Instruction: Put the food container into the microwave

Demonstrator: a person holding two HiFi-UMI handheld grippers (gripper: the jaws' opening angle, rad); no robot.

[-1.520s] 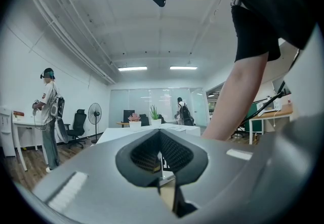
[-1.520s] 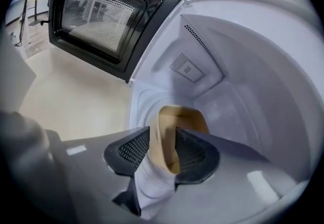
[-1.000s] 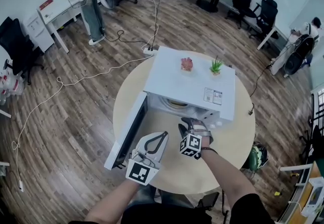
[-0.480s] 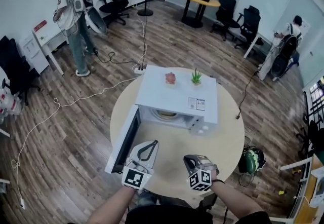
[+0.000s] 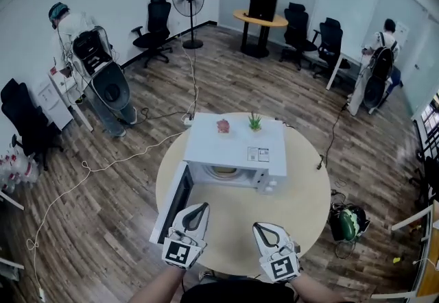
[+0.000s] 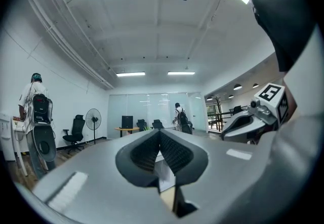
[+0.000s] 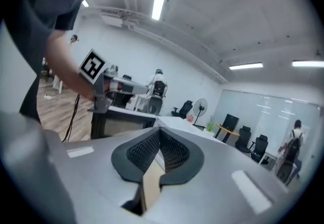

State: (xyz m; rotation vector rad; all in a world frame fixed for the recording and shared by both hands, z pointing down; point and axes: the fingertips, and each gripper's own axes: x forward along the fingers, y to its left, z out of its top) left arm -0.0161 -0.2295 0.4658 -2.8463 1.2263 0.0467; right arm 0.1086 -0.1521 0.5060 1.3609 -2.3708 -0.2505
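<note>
One round, pale wooden table (image 5: 302, 212) carries one boxy white microwave (image 5: 236, 144), its door (image 5: 173, 202) swung open. Inside, the food container (image 5: 223, 173) shows only as a yellowish sliver under the roof. Two tiny plants (image 5: 254, 121) sit on top. The left gripper (image 5: 203, 207) and right gripper (image 5: 258, 227) both have their jaws pressed together, empty.

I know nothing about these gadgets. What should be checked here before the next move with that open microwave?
1. Food container inside the microwave: ok, a yellowish item sits in the cavity.
2. Container fully behind the door line: cannot tell.
3. Microwave door shut: not ok, it stands open at the left.
4. Left gripper empty, jaws together: ok.
5. Right gripper empty, jaws together: ok.
6. Both grippers clear of the cavity, over the near edge of the table: ok.
</note>
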